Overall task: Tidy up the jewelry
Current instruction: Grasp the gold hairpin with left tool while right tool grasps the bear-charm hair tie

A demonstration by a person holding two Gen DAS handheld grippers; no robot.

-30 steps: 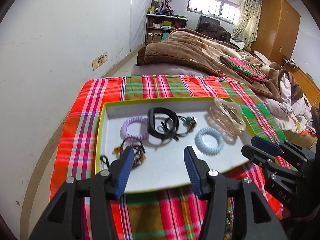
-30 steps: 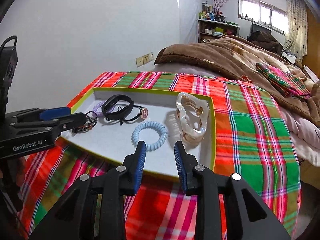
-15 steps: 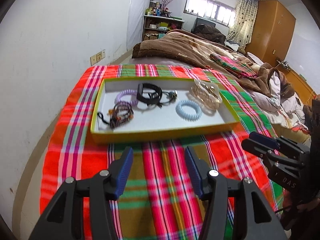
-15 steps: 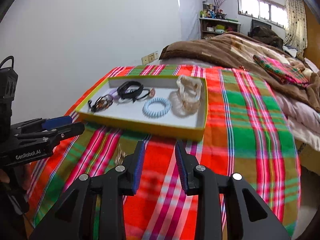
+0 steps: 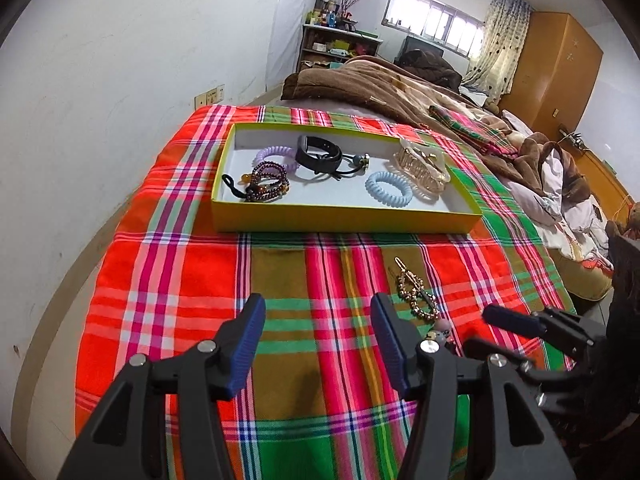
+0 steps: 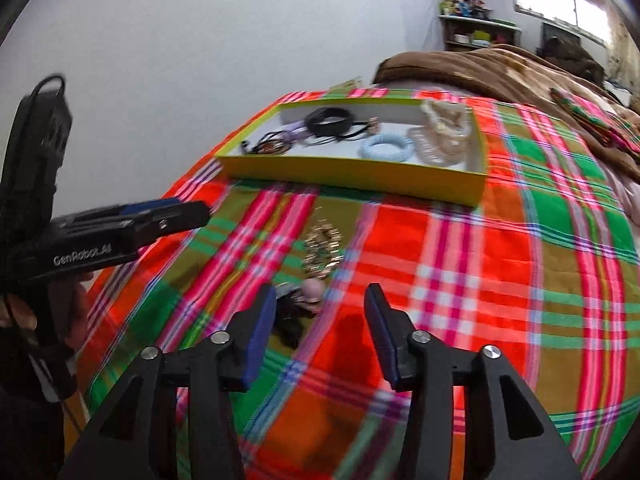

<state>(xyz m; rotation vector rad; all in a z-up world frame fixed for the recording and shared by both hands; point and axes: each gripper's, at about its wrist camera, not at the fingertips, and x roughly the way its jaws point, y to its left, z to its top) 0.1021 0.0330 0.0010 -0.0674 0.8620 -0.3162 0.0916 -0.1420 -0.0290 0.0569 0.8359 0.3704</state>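
Plaid bedspread (image 5: 168, 280) fills my view, with the yellow-green tray (image 5: 344, 220) of bracelets and hair ties lying well beyond my grippers. Nearer, on the cloth, I see the gold beaded hair clip (image 5: 414, 292) just ahead of the left gripper (image 5: 318, 344), whose jaws stand apart and empty, while the right gripper (image 6: 320, 324) is opening with nothing between its pads. I judge the clip light, stiff and slippery, best pinched across its narrow middle.

The right wrist view is smeared by motion, so the gold hair clip (image 6: 322, 246) is shapeless. The left gripper's finger (image 5: 394, 344) covers part of a small beaded charm (image 5: 438, 334).
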